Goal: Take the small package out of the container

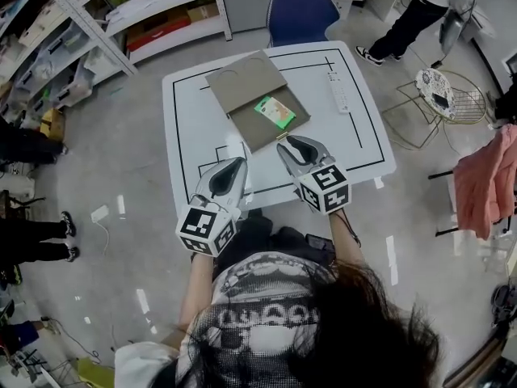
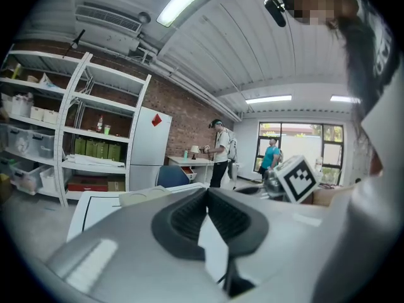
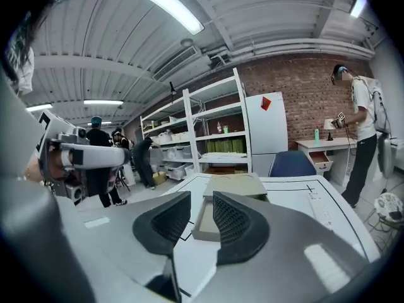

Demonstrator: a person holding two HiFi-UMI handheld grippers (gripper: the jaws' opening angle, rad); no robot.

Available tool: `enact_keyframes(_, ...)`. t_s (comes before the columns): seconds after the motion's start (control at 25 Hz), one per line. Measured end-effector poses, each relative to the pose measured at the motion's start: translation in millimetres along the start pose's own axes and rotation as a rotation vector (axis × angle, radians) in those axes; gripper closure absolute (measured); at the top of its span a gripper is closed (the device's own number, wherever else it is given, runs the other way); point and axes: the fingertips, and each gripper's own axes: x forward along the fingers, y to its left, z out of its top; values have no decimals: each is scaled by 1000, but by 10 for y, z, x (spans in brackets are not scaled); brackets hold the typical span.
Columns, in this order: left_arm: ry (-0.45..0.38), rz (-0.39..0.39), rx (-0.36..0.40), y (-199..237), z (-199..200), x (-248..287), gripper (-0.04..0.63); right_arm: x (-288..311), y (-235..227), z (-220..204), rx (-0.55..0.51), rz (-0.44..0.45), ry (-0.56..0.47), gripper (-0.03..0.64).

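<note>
Small package point(image 1: 275, 111): a flat green packet, judged light, thin and pliable, probably with a slick wrapper. It is best pinched across a near edge or raised corner, not pressed flat. It lies in the tray half of the container point(image 1: 257, 132), just ahead of the right claw point(image 1: 284, 142) and ahead and to the right of the left claw point(image 1: 240, 162). The container is a shallow tan box on the surface point(image 1: 363, 144), with its lid point(image 1: 242, 78) folded open beyond the tray; no other contents seen. Right claw: jaws apart, nothing between them, the tray in line. Left claw: jaws together at the tips, empty.
</note>
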Motion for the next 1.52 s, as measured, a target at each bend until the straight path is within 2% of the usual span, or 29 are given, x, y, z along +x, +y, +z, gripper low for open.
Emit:
enact_keyframes(0.16,-14,-7,-4,145,65,53,595,359,-260,-80,-18,-15,73,494)
enact_keyframes(0.36,-19,-4,-15,285,54,120,595,822,-521,-248,-16,21,175,462)
enact_keyframes(0.72,-26,44,-26,597,99,150,595,1563,-897,-710,-111,61,413,371)
enact_keyframes(0.96,-18,97,-35,795,61,109,595,1896,-1055,-978,-234,85,554,312)
enact_keyframes(1.24,-11,151,-47,971,43,9,595,2129,-1136,-1082,-253,97,634,280)
enact_keyframes(1.52,-5,187,-60,1097,-10,-62,595,2200,-1139,-1179,-232,71,657,260)
